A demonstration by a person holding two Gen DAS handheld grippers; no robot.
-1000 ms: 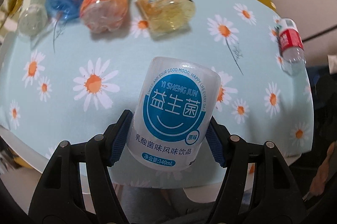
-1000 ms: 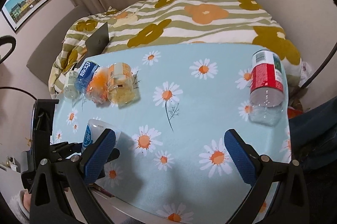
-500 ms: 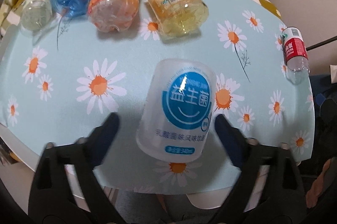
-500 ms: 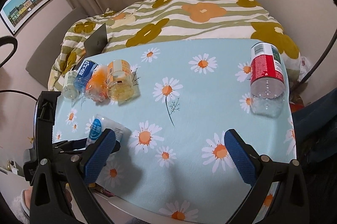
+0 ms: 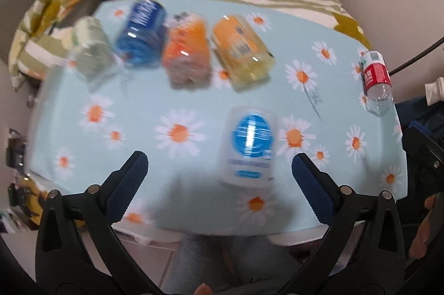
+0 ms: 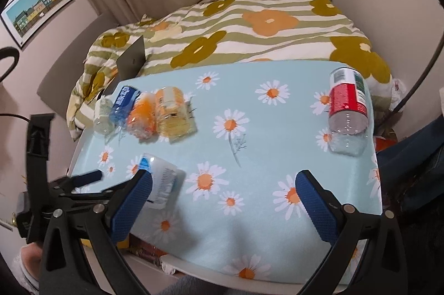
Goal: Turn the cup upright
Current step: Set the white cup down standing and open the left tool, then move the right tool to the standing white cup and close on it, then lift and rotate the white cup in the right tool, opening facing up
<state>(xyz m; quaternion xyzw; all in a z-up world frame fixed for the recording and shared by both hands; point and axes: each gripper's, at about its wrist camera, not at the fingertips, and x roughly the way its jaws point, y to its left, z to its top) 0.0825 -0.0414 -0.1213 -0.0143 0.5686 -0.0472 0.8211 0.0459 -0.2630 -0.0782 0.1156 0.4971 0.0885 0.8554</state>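
Both tongs are empty right now: the left gripper [image 5: 219, 162] has its jaws spread wide with nothing between the blue pads, and the right gripper [image 6: 223, 184] is just as wide open, hovering over the near edge of the table [image 6: 277, 145] without touching anything. The thing that matters, the white cup [image 5: 251, 146] with the round blue label, is on the daisy tablecloth near the front edge, just ahead of the left gripper and a bit to its right, clear of both pads. The left view is smeared with motion blur, so I honestly can't tell for sure whether it's standing on its base or upside down; from the right wrist view it looks like [image 6: 162, 182] it's standing rather than lying, partly hidden behind the right gripper's left pad. My read is that this is the gap between grasps, cup sitting free with nobody holding it. If the label text is upside down then the flip isn't done, and the next move would need a jaw closing squarely on the cup body, then a rotation and a gentle set-down. The other bottles, the row of four [image 5: 172, 48] at the back and the red-label one [image 5: 376, 76] at the right edge, are well apart from it, so there's room to work.
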